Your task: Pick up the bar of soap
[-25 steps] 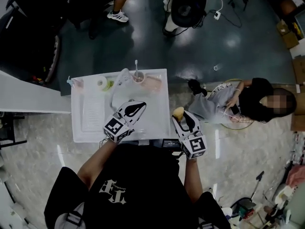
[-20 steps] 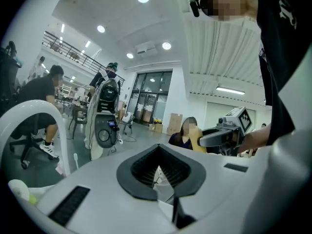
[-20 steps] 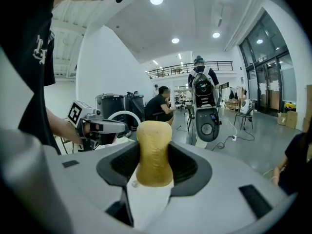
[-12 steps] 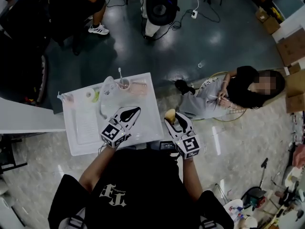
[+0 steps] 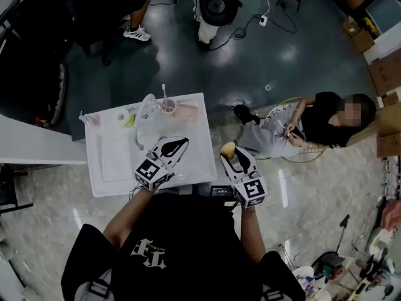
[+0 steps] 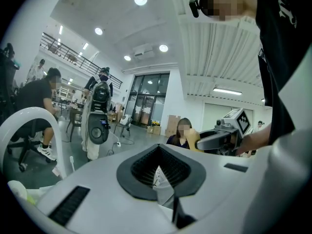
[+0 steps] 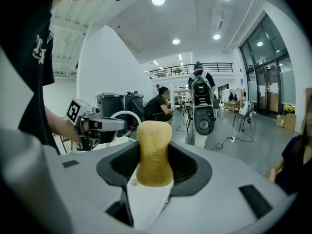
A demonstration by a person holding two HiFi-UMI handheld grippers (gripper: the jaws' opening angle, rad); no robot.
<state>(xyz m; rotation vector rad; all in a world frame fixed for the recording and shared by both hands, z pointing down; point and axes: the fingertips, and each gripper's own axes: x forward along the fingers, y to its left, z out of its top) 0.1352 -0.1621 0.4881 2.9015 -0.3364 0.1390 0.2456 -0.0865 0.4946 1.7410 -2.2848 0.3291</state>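
The right gripper (image 7: pixel 152 182) is clamped on the bar of soap (image 7: pixel 154 150): its own view shows the tan, waisted bar standing upright between the two jaws, pinched at its lower end with most of its length sticking out past the tips. From the head view this gripper is held just off the right edge of the white worktop (image 5: pixel 199 152), so the soap is lifted clear of the surface and sits over the pale floor (image 5: pixel 301 187) rather than over the worktop. The left gripper (image 6: pixel 163 182) has its jaws brought together with nothing between them; it hangs over the near right part of the worktop, pointing away from the person, and the two grippers are near each other, each visible in the other's view. Along the worktop's far edge stand a cup (image 5: pixel 166 107) with a toothbrush (image 5: pixel 164 93) upright in it and, to its left, a white roll (image 5: pixel 123 116). Beyond the right gripper, a person (image 5: pixel 316 127) in a dark top sits on the floor.
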